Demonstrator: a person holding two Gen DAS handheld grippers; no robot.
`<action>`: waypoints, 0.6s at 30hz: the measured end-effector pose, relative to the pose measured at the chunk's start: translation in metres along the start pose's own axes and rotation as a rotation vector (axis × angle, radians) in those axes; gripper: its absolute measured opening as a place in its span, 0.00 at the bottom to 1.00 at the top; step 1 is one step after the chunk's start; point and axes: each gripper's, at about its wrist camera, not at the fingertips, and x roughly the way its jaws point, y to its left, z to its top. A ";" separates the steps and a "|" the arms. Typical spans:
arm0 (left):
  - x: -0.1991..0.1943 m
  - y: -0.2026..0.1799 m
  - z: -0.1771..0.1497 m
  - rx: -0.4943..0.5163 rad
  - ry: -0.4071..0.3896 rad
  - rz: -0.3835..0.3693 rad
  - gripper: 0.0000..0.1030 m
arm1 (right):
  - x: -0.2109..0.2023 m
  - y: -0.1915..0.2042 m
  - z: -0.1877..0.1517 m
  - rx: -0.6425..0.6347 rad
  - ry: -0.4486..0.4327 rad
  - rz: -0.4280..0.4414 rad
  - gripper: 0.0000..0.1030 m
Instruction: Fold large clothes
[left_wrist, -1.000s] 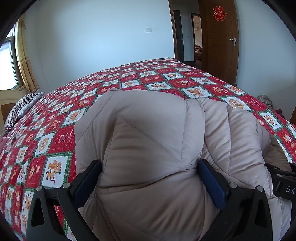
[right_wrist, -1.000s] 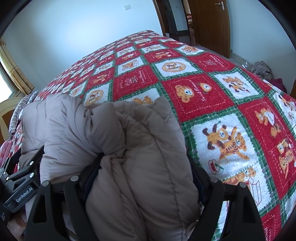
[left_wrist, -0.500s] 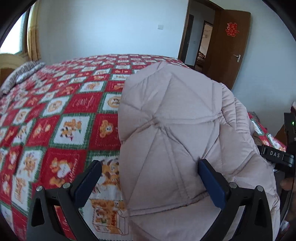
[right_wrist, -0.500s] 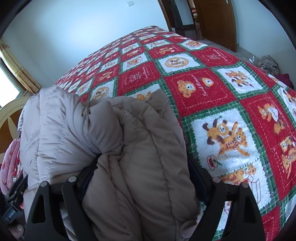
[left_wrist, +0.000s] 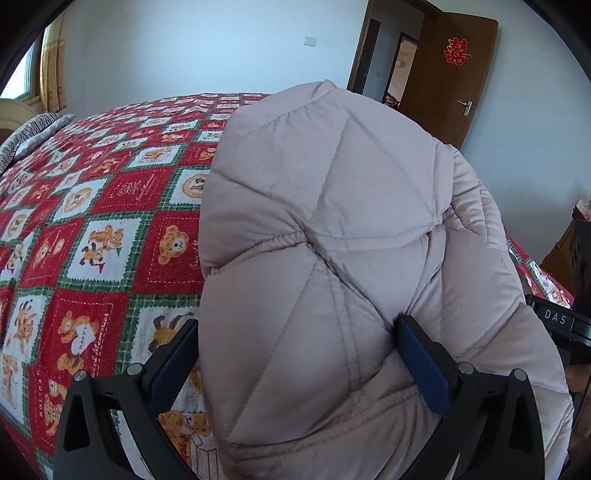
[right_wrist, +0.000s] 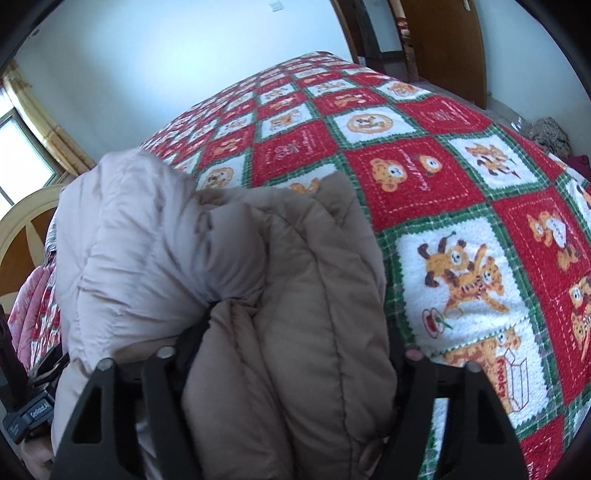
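Left wrist view: the left gripper (left_wrist: 295, 354) has its blue fingers (left_wrist: 421, 365) clamped around a thick wad of the one padded jacket (left_wrist: 332, 229), and that bundle now rears up high over the bedspread (left_wrist: 92, 229). A second ago it lay lower and filled the frame; now the bedspread shows beside and beneath it, so it looks lifted. The door (left_wrist: 448, 74) stands open behind.

Right wrist view: the right gripper (right_wrist: 291, 354) grips a doubled-over roll of the same jacket (right_wrist: 295, 295), both sides pressed into the padding. The bundle has barely shifted here, with more bedspread (right_wrist: 461, 221) showing.

My read: the folded bundle is being carried or turned, not yet set down. Count: one jacket, two grippers, one bedspread, one door.
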 end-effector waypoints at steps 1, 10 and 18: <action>0.000 -0.001 0.000 0.005 0.001 0.001 0.99 | 0.000 0.001 -0.001 -0.005 0.000 0.003 0.64; -0.007 -0.013 -0.001 0.077 -0.007 -0.038 0.72 | -0.005 -0.002 -0.005 0.003 -0.015 0.084 0.41; -0.042 -0.035 0.000 0.222 -0.066 0.042 0.34 | -0.022 0.008 -0.008 -0.025 -0.059 0.094 0.25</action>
